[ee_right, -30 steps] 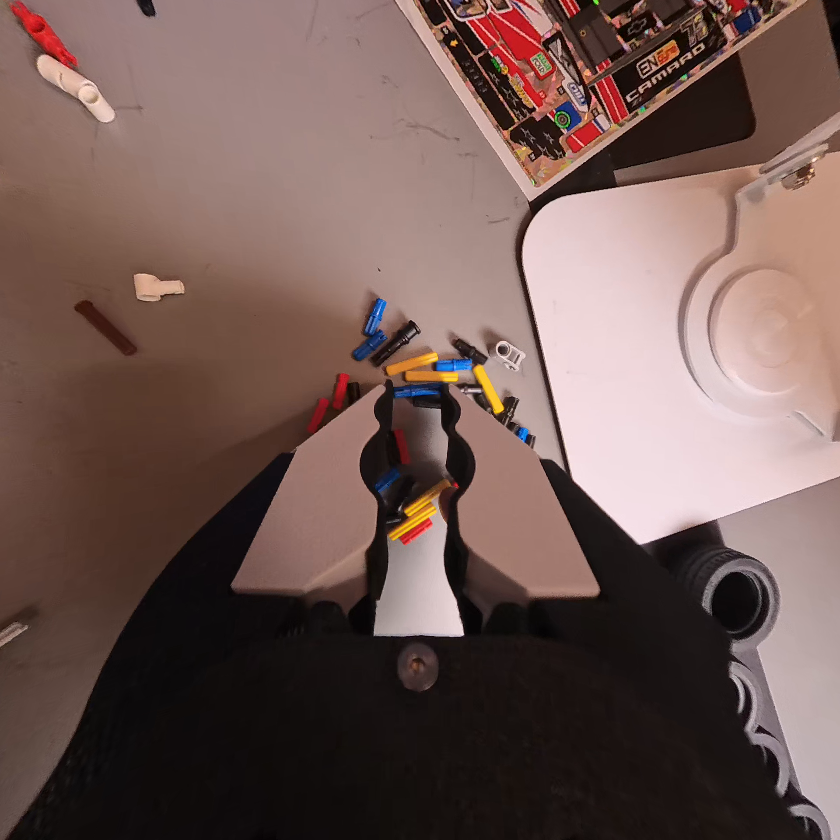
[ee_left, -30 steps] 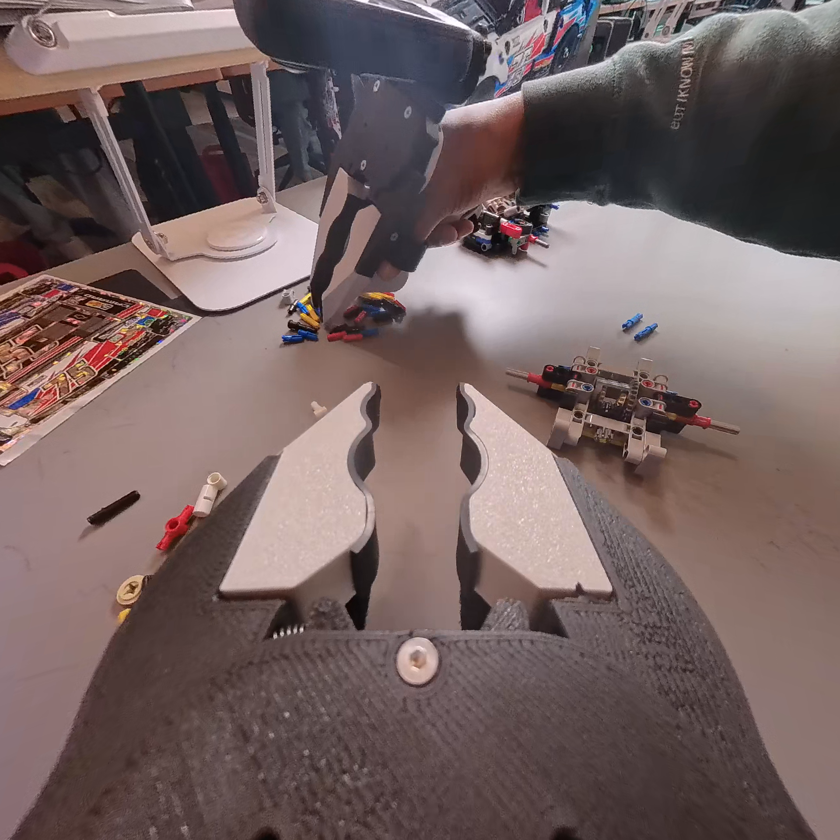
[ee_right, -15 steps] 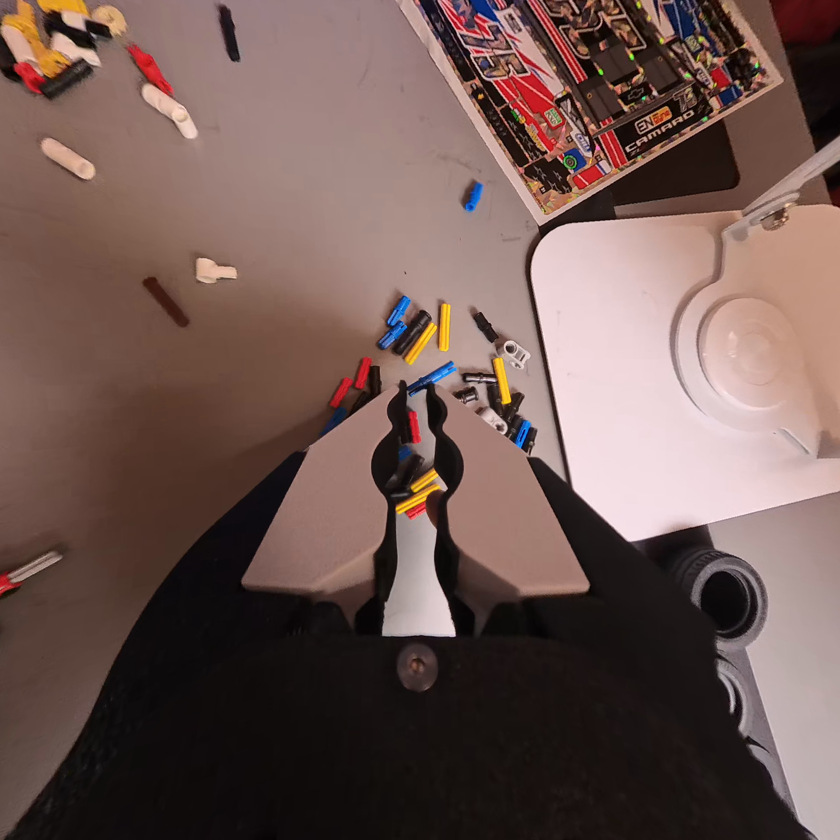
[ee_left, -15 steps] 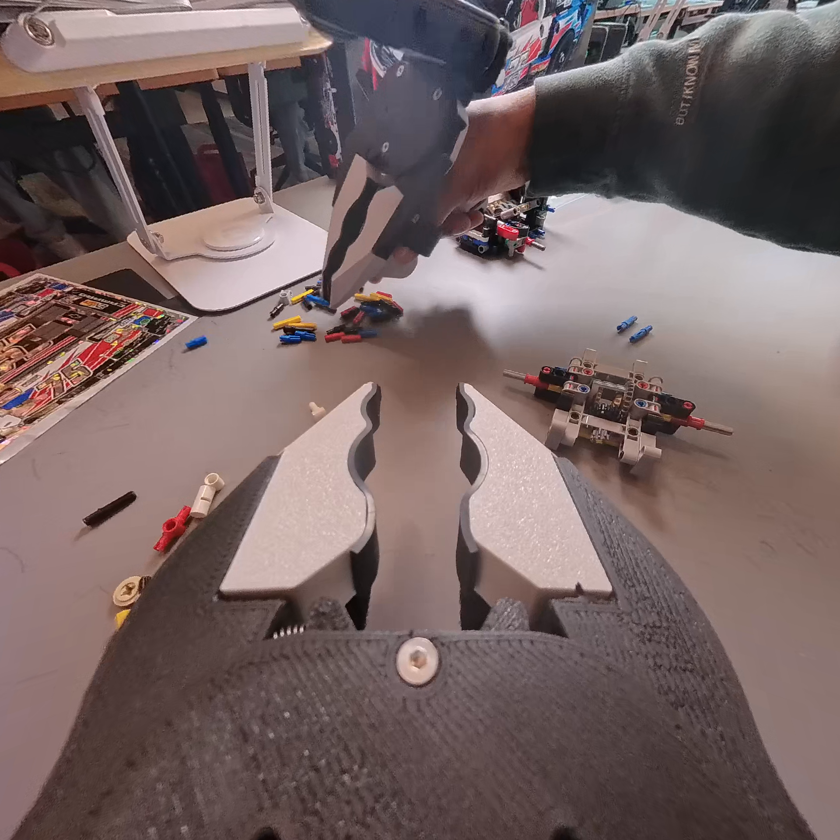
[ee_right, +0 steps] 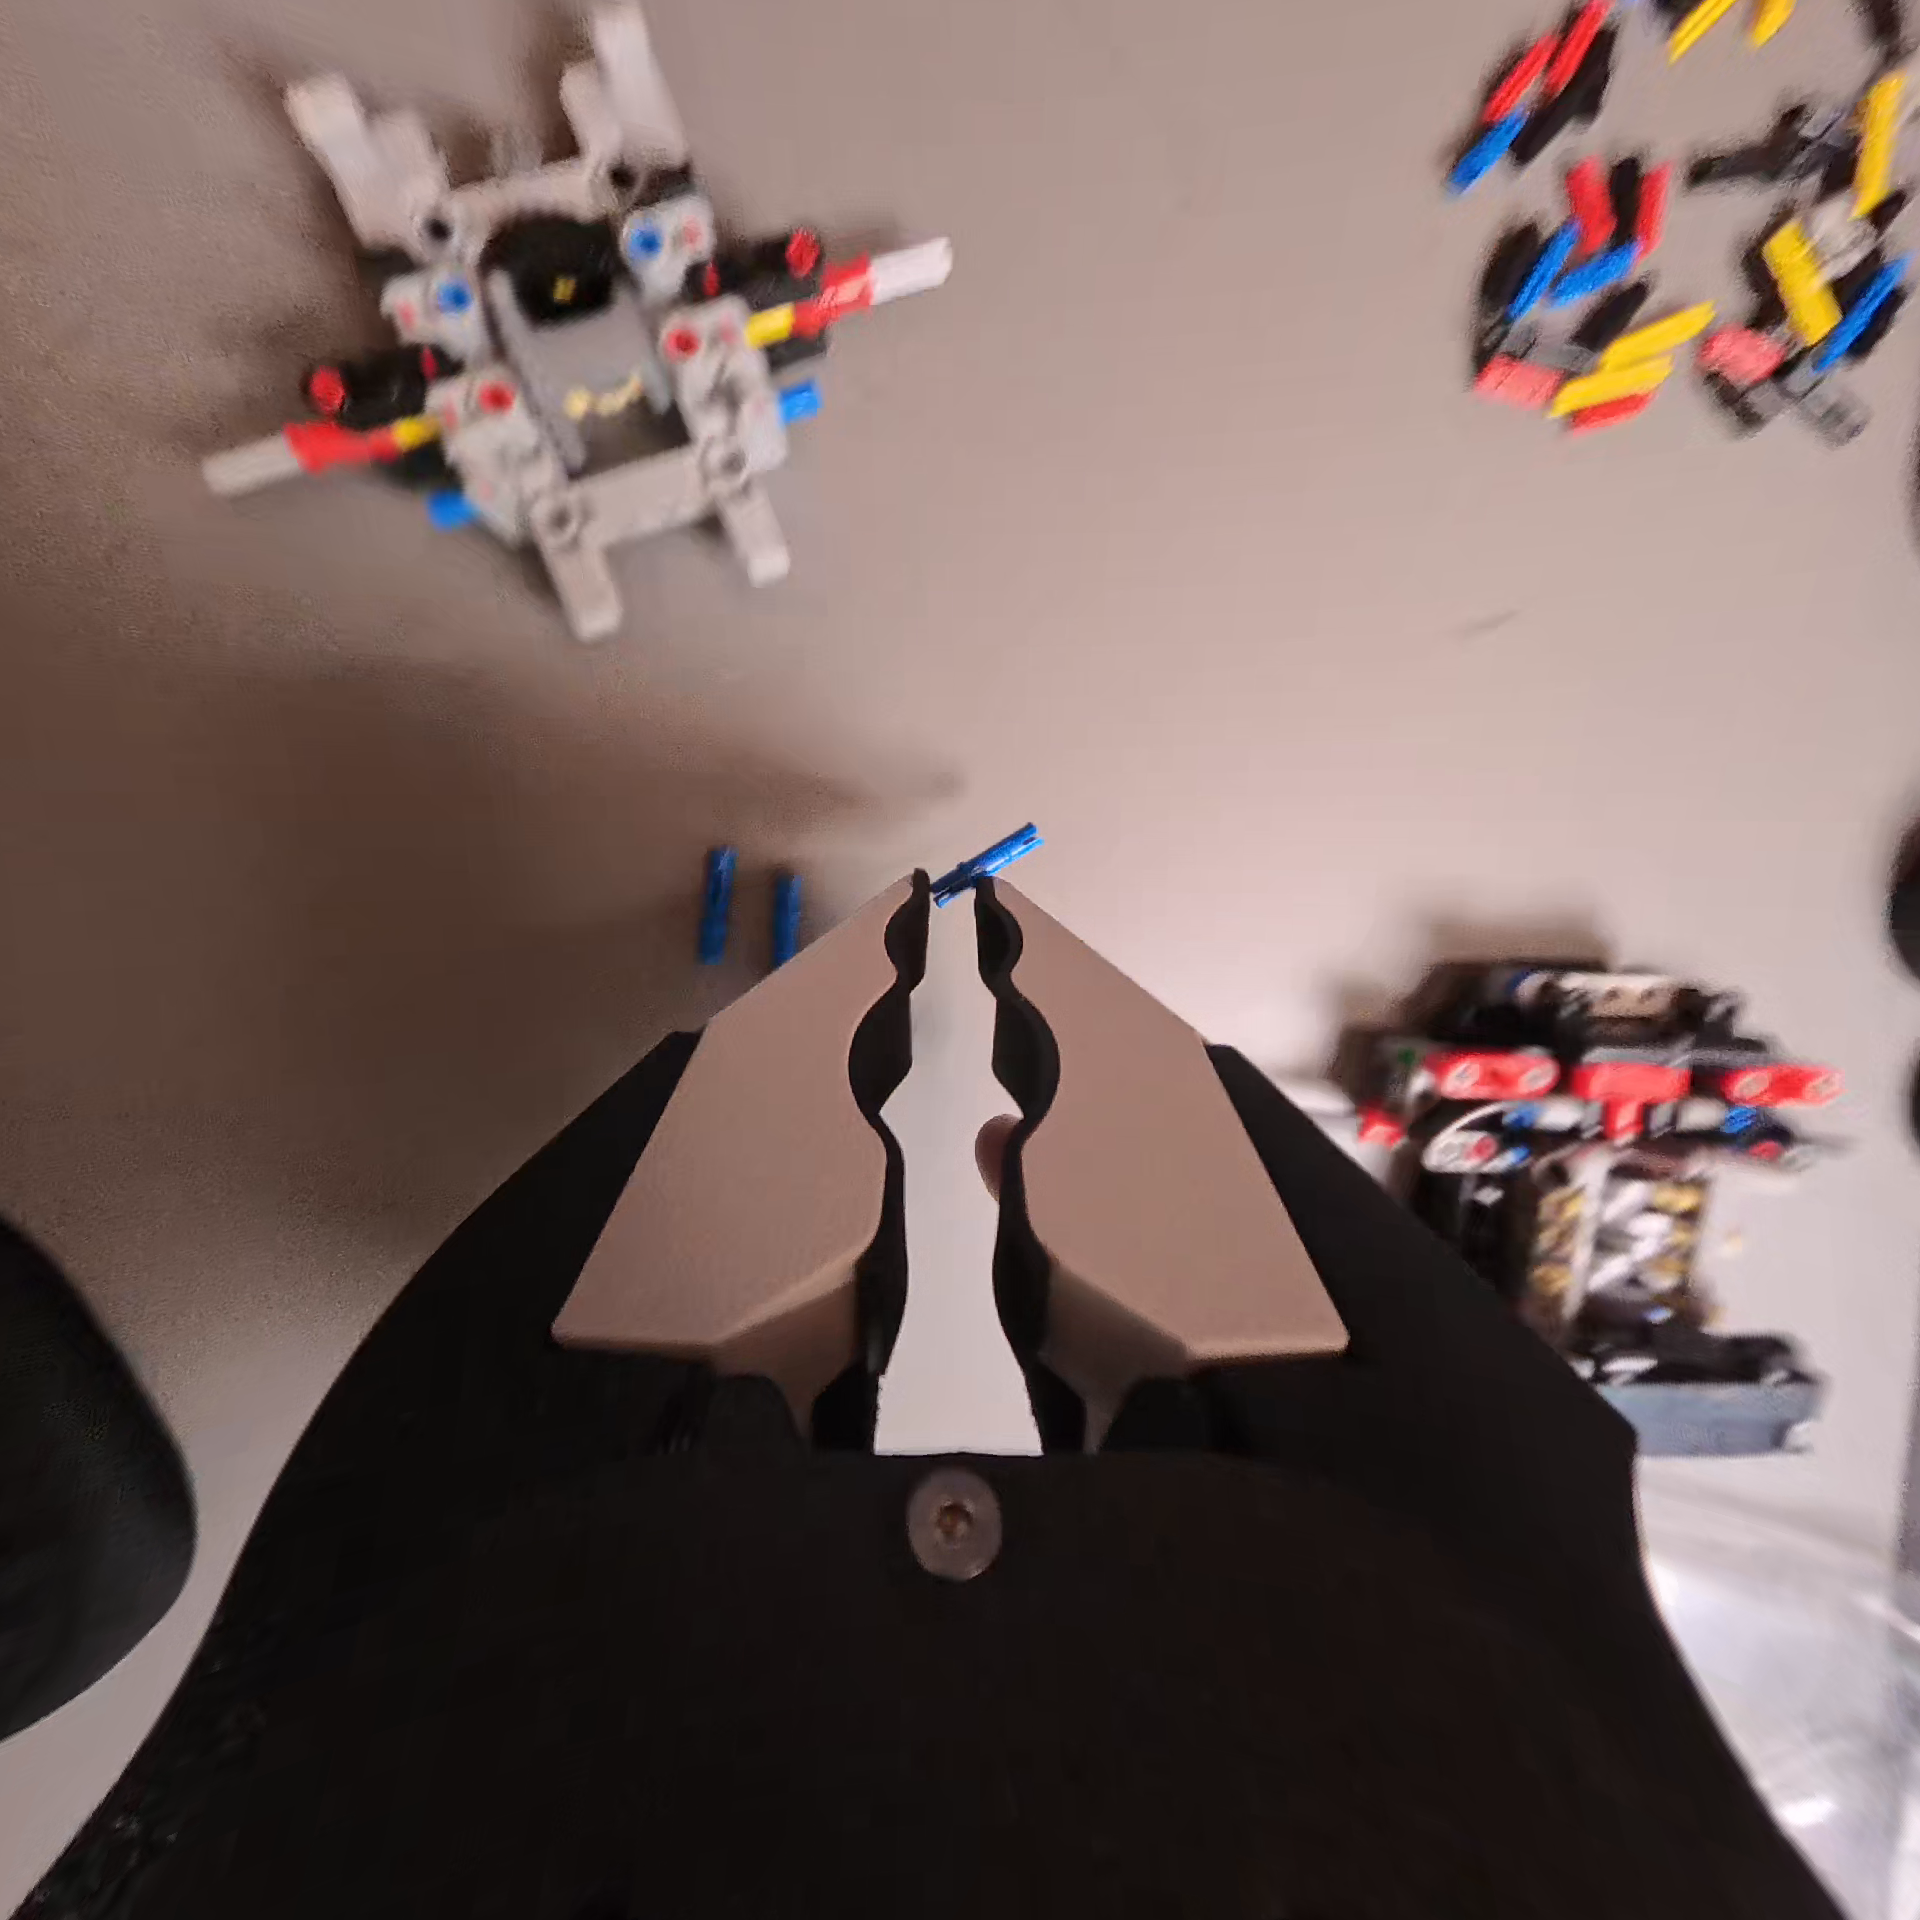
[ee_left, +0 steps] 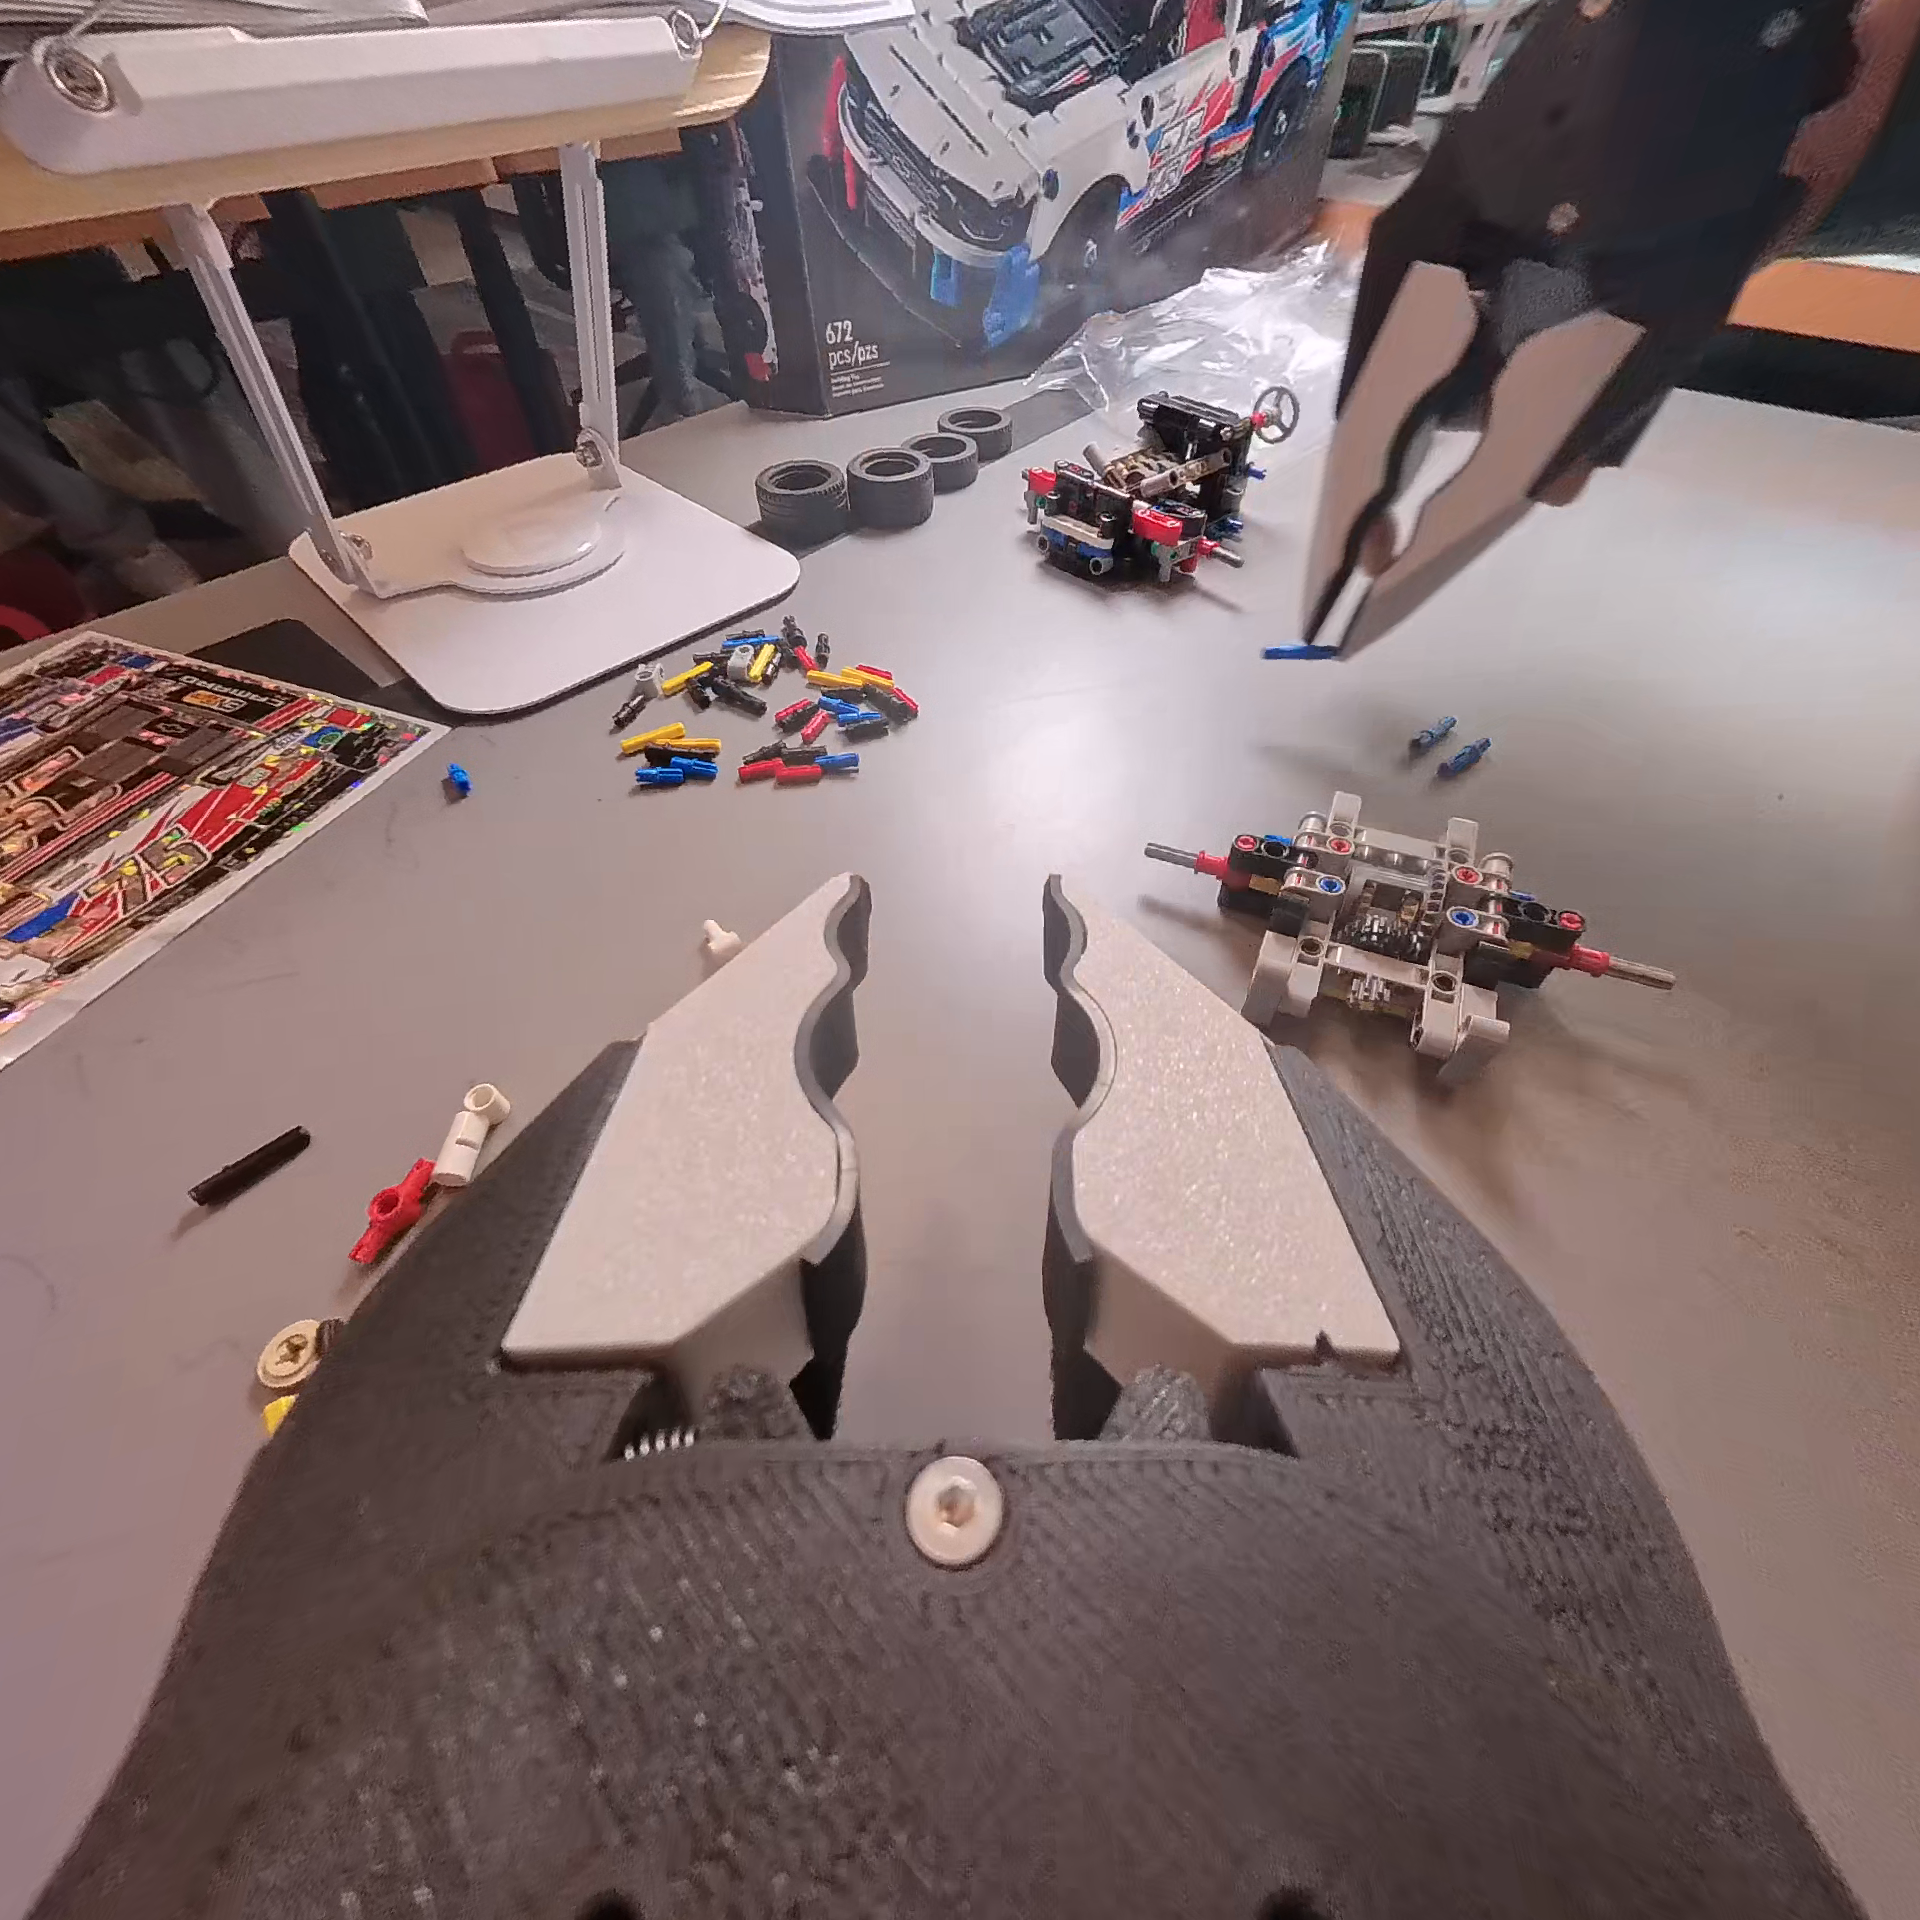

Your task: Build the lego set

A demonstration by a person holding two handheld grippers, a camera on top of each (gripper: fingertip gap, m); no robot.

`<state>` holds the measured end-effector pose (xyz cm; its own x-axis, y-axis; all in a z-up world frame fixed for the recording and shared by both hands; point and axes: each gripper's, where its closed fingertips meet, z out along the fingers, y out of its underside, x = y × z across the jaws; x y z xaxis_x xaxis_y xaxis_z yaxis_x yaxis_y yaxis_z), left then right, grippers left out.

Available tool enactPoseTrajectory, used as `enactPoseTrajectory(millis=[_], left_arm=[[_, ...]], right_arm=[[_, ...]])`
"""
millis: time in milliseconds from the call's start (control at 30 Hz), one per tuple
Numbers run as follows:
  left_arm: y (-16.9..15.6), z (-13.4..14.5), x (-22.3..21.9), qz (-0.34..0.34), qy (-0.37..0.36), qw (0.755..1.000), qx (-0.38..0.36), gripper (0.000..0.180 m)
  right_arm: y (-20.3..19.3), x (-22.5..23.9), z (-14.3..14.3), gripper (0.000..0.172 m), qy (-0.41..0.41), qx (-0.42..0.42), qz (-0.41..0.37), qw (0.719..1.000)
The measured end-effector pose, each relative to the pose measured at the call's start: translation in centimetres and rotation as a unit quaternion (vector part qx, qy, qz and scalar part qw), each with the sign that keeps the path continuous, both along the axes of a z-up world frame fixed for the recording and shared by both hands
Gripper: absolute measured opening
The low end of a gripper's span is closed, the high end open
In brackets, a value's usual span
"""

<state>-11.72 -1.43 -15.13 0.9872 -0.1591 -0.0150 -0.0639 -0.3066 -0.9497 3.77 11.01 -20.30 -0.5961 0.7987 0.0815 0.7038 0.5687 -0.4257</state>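
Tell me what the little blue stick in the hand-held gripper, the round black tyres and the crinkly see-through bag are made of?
The blue pin, pinched at the right hand-held gripper tips, looks like hard, smooth plastic: bright even colour, crisp moulded edges. The tyres look like matt black rubber with ribbed tread, though that's a guess. The bag looks like thin, shiny plastic film: clear, crumpled, catching light.

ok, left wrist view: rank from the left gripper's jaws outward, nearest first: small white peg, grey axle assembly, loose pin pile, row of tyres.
1. small white peg, just left of the left jaw tip.
2. grey axle assembly, to the right on the table.
3. loose pin pile, ahead and slightly left.
4. row of tyres, far back beside the lamp base.
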Motion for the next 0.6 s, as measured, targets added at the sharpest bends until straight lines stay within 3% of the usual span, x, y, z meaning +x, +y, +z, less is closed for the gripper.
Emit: enactPoseTrajectory(millis=[33, 167, 333, 467, 600], left_arm=[[0.0, -0.1, 0.0, 0.0, 0.002, 1.0, -0.001, 0.032], [0.1, -0.7, 0.1, 0.002, 0.003, 1.0, -0.011, 0.032], [0.2, -1.6, 0.3, 0.004, 0.007, 1.0, -0.024, 0.032], [0.3, -1.7, 0.3, 0.002, 0.007, 1.0, -0.026, 0.032], [0.3, -1.8, 0.4, -0.001, 0.002, 1.0, -0.027, 0.032]], right_arm=[[-0.1, 1.4, -0.6, 0.007, -0.009, -0.001, -0.002, 1.0], [-0.2, 4.5, -2.0, 0.008, -0.012, 0.004, -0.006, 1.0], [-0.7, 4.5, -1.4, 0.015, 0.001, -0.007, 0.006, 1.0], [-0.1, -0.8, 3.1, 0.018, 0.095, -0.034, -0.022, 0.995], [4.5, -9.3, 5.1, 0.005, 0.185, 0.02, -0.117, 0.976]])
